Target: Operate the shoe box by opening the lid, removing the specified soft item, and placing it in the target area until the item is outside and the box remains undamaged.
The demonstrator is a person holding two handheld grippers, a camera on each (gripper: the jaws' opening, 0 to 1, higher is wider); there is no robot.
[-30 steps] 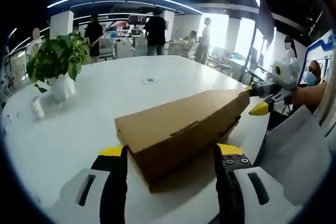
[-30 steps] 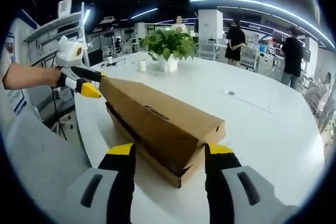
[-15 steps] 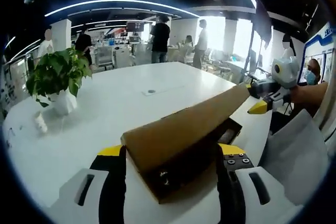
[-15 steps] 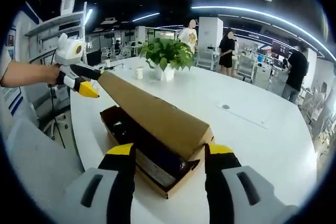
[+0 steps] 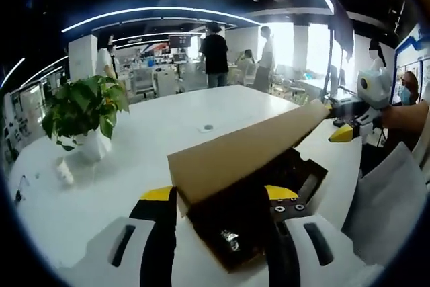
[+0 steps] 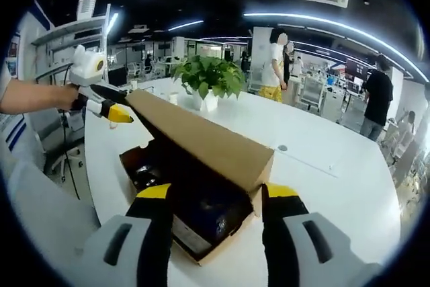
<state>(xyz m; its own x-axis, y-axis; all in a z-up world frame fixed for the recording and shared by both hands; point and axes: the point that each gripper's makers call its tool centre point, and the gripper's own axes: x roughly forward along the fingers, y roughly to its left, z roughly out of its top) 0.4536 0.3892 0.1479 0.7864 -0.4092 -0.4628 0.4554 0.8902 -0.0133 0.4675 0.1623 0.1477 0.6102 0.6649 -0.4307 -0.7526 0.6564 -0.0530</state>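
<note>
Resting on the white table, the shoe box sits with its lid raised at a slant, hinged along the far side. Left of the box in the left gripper view stands a potted plant. Left gripper spread, jaws flanking the lid's near end and the box corner. Dark contents lie inside the box; item type unclear. Right gripper spread likewise around the opposite lid end. People stand beyond the table.

Brown lid raised over shoe box (dark contents inside).
</note>
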